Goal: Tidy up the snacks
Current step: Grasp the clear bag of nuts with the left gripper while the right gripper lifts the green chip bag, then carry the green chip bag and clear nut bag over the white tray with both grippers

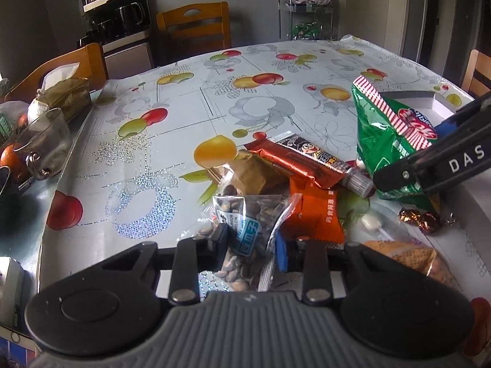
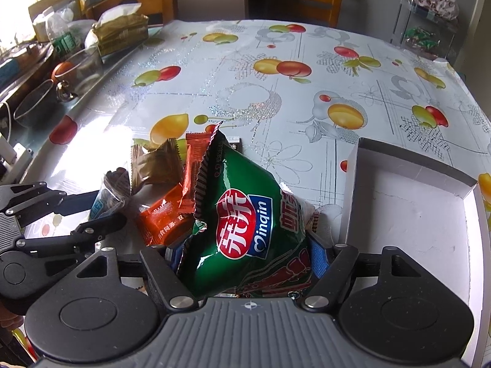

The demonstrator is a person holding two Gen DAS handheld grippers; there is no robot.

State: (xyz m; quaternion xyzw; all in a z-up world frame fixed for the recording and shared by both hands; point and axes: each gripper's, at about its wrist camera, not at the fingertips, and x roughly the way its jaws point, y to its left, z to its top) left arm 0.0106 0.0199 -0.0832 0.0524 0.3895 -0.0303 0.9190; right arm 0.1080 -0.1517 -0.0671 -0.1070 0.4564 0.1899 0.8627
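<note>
We see the tabletop point(image 2: 233, 92) carrying a snack pile beside a shallow white box point(image 2: 408, 214), which looks empty in the right wrist view, likely the sorting destination. Our right hand-held gripper point(image 2: 248, 254) is clamped on the green chip bag point(image 2: 245, 214), raised near the box; our left hand-held gripper point(image 1: 251, 242) is clamped on the clear seed packet point(image 1: 245, 236), at the pile's near edge.
</note>
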